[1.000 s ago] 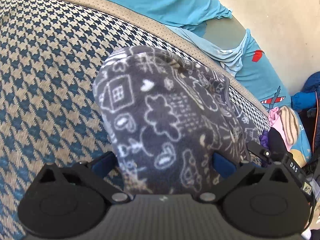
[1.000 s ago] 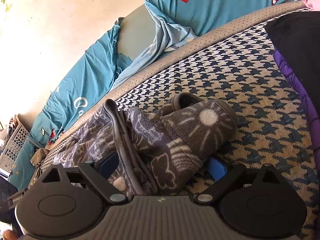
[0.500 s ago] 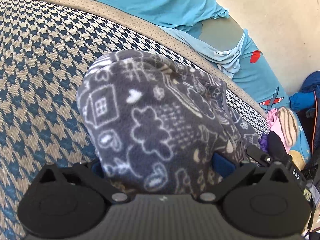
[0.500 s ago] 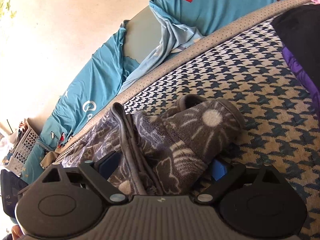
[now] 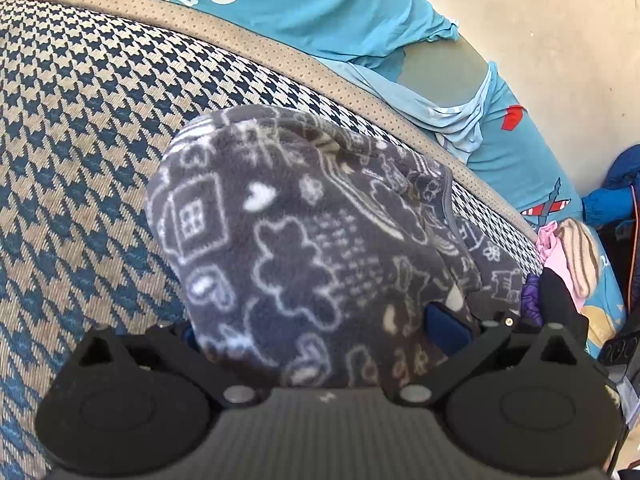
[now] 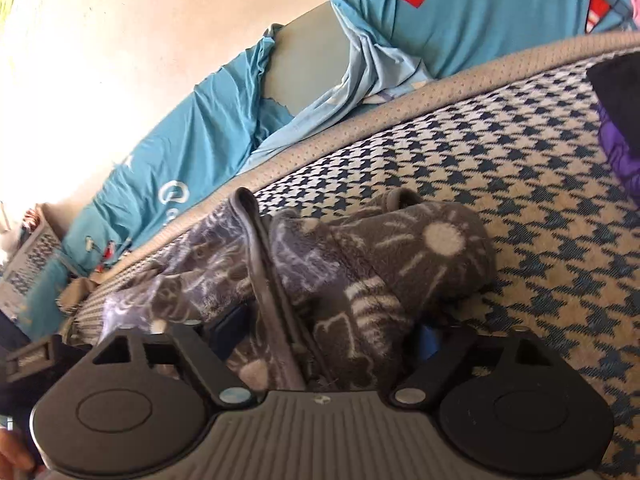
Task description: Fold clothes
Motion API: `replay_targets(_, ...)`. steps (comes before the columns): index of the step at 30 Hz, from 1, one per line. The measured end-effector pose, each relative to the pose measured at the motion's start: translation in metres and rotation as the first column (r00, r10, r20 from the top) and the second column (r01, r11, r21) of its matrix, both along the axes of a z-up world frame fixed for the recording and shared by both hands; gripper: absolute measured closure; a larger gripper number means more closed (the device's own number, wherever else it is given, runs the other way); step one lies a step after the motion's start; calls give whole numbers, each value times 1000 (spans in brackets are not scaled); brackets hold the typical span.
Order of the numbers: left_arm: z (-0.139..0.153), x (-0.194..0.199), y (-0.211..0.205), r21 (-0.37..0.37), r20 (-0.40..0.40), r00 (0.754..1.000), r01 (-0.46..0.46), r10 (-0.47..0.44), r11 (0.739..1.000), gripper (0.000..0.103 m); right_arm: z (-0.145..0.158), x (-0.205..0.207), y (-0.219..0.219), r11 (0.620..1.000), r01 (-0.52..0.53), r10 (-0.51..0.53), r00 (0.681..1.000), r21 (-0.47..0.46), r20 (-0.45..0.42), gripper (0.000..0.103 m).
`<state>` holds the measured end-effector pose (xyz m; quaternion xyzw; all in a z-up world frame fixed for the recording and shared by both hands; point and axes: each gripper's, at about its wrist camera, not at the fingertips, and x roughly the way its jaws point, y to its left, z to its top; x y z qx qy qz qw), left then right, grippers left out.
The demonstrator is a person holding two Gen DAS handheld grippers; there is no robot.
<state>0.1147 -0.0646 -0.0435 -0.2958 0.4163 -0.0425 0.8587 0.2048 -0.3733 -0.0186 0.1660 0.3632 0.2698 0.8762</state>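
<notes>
A grey fleece garment (image 5: 304,240), printed with white doodles of houses, hearts and clouds, is seen bunched on a houndstooth mattress (image 5: 80,128) in navy and beige. In the left wrist view, the left tool (image 5: 316,328) is pinched on the near edge of the garment; its 2 blue-padded fingers (image 5: 444,326) are pressed against the fleece from either side, and the cloth is humped up between them. In the right wrist view, the right tool (image 6: 328,332) is likewise clamped on a folded part of the same garment (image 6: 360,272), where a grey bound hem (image 6: 260,264) is seen running down between the fingers. A sun motif is shown on the rounded fold lying to the right of that hem.

The mattress is edged by a beige perforated border (image 5: 280,60). Beyond it, a turquoise printed sheet (image 5: 320,0) is draped along a cream wall (image 5: 560,20). Purple and black clothes (image 6: 616,120) are lying on the mattress at the right edge of the right wrist view, well apart from the fleece. A pink and striped bundle (image 5: 568,256) is visible at the far right of the left wrist view, and a white laundry basket (image 6: 28,256) is visible at the far left of the right wrist view.
</notes>
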Motion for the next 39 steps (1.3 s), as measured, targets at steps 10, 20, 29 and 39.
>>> replay_targets(10,7,-7,-4,42,11,1000,-13,12,999,6,16,-11,9,998,2,3,998,-70,71,57)
replay_targets(20,2,-5,1,28,-4,1000,-9,9,1000,0,11,-6,11,993,-12,13,1000,-117,2,32)
replay_targets(29,1,-7,4,23,5,1000,8,-9,1000,0,12,-9,11,993,-40,40,999,-114,-5,26)
replay_targets(39,1,0,-2,52,7,1000,4,-4,999,0,3,-6,19,994,-85,88,995,-70,53,18)
